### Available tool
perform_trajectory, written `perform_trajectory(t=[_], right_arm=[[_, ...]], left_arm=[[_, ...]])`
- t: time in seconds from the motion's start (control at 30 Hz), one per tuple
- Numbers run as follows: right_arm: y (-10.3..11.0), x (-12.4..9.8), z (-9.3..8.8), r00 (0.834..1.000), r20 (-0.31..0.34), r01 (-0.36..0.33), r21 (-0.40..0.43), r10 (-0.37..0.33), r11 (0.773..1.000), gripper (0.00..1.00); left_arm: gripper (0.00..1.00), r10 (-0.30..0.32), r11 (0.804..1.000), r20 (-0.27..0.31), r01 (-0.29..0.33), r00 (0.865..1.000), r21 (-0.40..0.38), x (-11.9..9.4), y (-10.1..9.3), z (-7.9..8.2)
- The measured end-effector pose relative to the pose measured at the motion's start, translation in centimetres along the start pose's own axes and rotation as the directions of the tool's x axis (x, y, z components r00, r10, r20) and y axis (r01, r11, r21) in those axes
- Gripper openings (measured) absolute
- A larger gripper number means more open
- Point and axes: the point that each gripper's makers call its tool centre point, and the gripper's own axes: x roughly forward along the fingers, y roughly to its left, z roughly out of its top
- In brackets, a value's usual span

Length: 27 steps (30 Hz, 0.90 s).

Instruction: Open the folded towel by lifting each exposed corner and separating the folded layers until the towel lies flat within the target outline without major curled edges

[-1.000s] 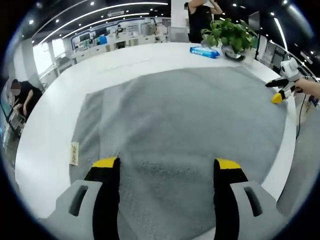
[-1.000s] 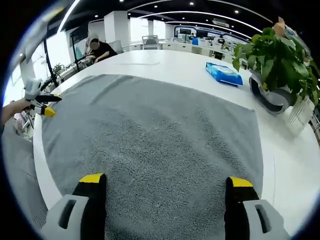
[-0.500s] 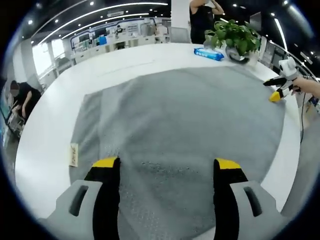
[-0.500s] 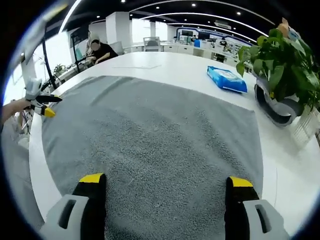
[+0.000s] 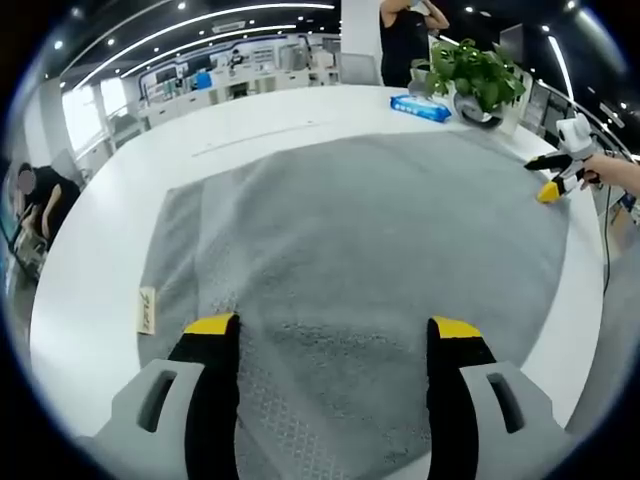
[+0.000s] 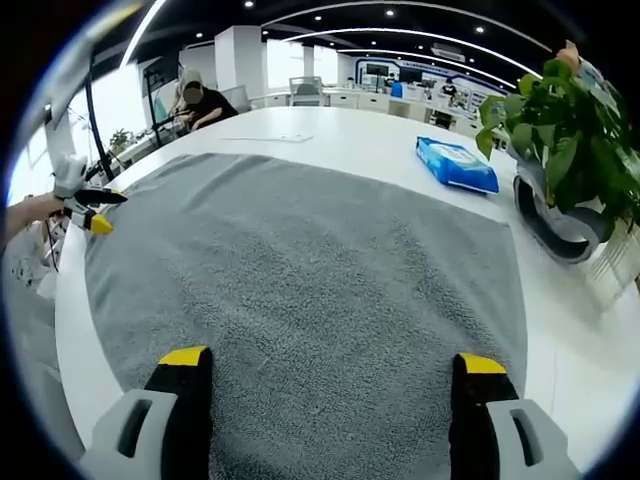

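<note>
A large grey towel [image 5: 370, 240] lies spread over the round white table [image 5: 90, 270], with a small white label [image 5: 147, 309] at its left edge. My left gripper [image 5: 328, 328] stands open just above the towel's near edge, nothing between its yellow-tipped fingers. The right gripper [image 5: 552, 180] comes in at the far right, held by a hand over the towel's edge. In the right gripper view the towel [image 6: 310, 290] fills the middle, my right gripper [image 6: 325, 360] is open over it, and the left gripper [image 6: 90, 210] is at the far left edge.
A blue packet [image 6: 456, 166] lies on the table beyond the towel, beside a potted plant [image 6: 565, 150]. A person in black [image 5: 402, 40] stands behind the table. Another person [image 6: 200, 100] sits at a desk further off. Bare white table rims the towel.
Both views have shifted slightly as the hands moved. The towel lies as before and both grippers stay open.
</note>
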Motion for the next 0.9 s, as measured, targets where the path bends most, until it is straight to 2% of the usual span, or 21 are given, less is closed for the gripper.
perform_trajectory(t=[0.2, 0.3, 0.37, 0.43, 0.47, 0.5, 0.6, 0.67, 0.7, 0.73, 0.9], right_arm=[[-0.1, 0.0, 0.1, 1.000, 0.006, 0.007, 0.007, -0.007, 1.000, 1.00], [0.1, -0.2, 0.0, 1.000, -0.001, 0.013, 0.015, -0.013, 1.000, 1.00], [0.0, -0.7, 0.1, 0.999, 0.009, 0.036, 0.033, -0.036, 0.999, 1.00], [0.3, -1.7, 0.6, 0.998, 0.053, 0.033, 0.046, -0.035, 0.998, 1.00], [0.5, -2.4, 0.6, 0.997, 0.059, 0.038, 0.050, -0.041, 0.998, 1.00], [0.6, -2.9, 0.6, 0.997, 0.067, 0.042, 0.052, -0.045, 0.998, 1.00], [1.1, -4.9, 1.0, 0.989, 0.125, 0.070, 0.040, -0.074, 0.997, 1.00], [1.8, -6.2, 0.9, 0.986, 0.149, 0.072, 0.065, -0.081, 0.995, 1.00], [2.3, -7.0, 1.0, 0.982, 0.170, 0.068, 0.104, -0.085, 0.992, 1.00], [2.6, -7.6, 0.8, 0.980, 0.179, 0.067, 0.129, -0.089, 0.989, 1.00], [4.7, -10.9, 0.6, 0.965, 0.243, 0.077, 0.118, -0.104, 0.990, 1.00]], left_arm=[[0.78, 0.003, 1.000, 0.011, -0.003, 1.000, -0.004, 0.0, 0.0, 0.0], [0.78, 0.003, 1.000, 0.038, -0.003, 0.999, -0.007, -0.1, 0.0, 0.1], [0.85, -0.007, 1.000, 0.047, 0.008, 0.999, -0.021, -0.1, -0.3, 0.0], [1.00, -0.012, 0.999, 0.043, 0.014, 0.999, -0.049, -0.2, -0.6, 0.0], [0.98, -0.004, 0.997, 0.039, 0.007, 0.999, -0.078, -0.5, -0.6, -0.2], [0.97, -0.017, 0.995, 0.074, 0.024, 0.997, -0.093, -0.7, -1.0, 0.3], [0.99, 0.012, 0.992, 0.153, 0.007, 0.988, -0.123, -2.2, -1.1, 1.5], [0.99, 0.027, 0.991, 0.191, -0.001, 0.981, -0.135, -3.3, -1.5, 1.9], [0.99, 0.046, 0.992, 0.228, -0.017, 0.972, -0.127, -4.4, -1.7, 2.6], [0.99, 0.048, 0.991, 0.242, -0.017, 0.969, -0.129, -5.0, -2.1, 2.8], [0.98, 0.126, 0.990, 0.346, -0.096, 0.930, -0.102, -9.3, -2.9, 4.5]])
